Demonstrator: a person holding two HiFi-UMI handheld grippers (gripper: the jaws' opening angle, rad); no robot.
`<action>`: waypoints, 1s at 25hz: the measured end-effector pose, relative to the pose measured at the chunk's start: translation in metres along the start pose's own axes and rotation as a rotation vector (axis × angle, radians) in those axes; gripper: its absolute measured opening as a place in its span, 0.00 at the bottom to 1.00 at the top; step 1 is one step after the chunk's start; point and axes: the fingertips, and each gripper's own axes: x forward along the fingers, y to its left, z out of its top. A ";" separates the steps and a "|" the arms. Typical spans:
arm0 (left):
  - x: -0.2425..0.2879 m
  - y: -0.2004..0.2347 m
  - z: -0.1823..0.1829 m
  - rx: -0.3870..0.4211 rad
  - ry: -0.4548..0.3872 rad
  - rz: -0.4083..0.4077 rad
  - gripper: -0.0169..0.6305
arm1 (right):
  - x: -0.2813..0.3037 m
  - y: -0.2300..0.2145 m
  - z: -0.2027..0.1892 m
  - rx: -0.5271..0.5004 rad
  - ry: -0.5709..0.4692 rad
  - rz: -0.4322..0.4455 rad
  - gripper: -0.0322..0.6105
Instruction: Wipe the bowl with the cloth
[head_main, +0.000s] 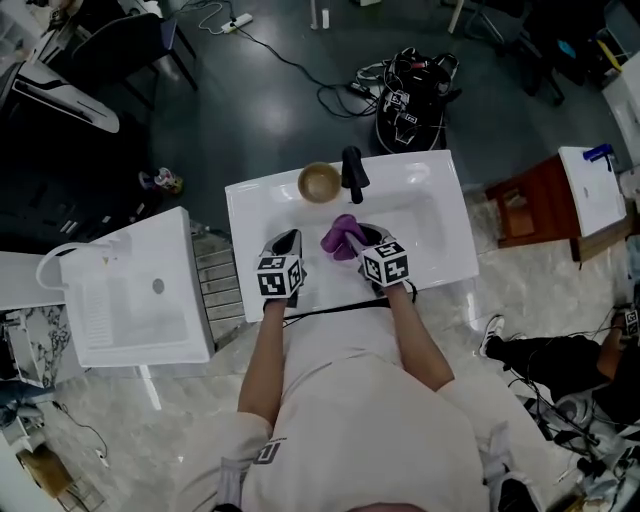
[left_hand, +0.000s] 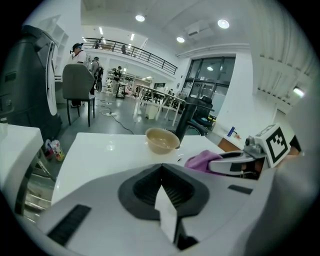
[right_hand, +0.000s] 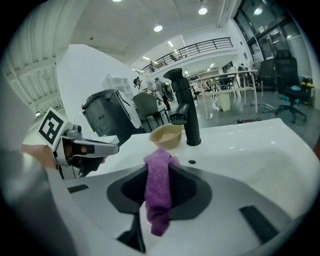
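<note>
Right gripper view: right hand-held gripper (right_hand: 160, 172) clamps the purple cloth (right_hand: 158, 192), bowl (right_hand: 166, 135) at frame centre beside the black tap (right_hand: 187, 107); left hand-held gripper (left_hand: 162, 167) has its jaws together, empty; wiping not begun, so next comes carrying the cloth forward into the bowl.

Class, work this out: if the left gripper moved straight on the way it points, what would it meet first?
Probably the bowl, almost dead ahead of the left gripper across bare counter; depth is unclear.
</note>
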 end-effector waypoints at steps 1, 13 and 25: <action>0.001 0.001 0.000 -0.005 -0.004 0.008 0.04 | 0.002 0.000 0.001 -0.007 0.001 0.002 0.19; 0.008 0.004 -0.002 -0.004 0.026 0.024 0.04 | 0.005 -0.002 0.011 -0.021 0.002 -0.004 0.19; 0.009 0.004 -0.009 -0.010 0.043 0.017 0.04 | 0.005 0.000 0.008 -0.029 0.013 0.003 0.19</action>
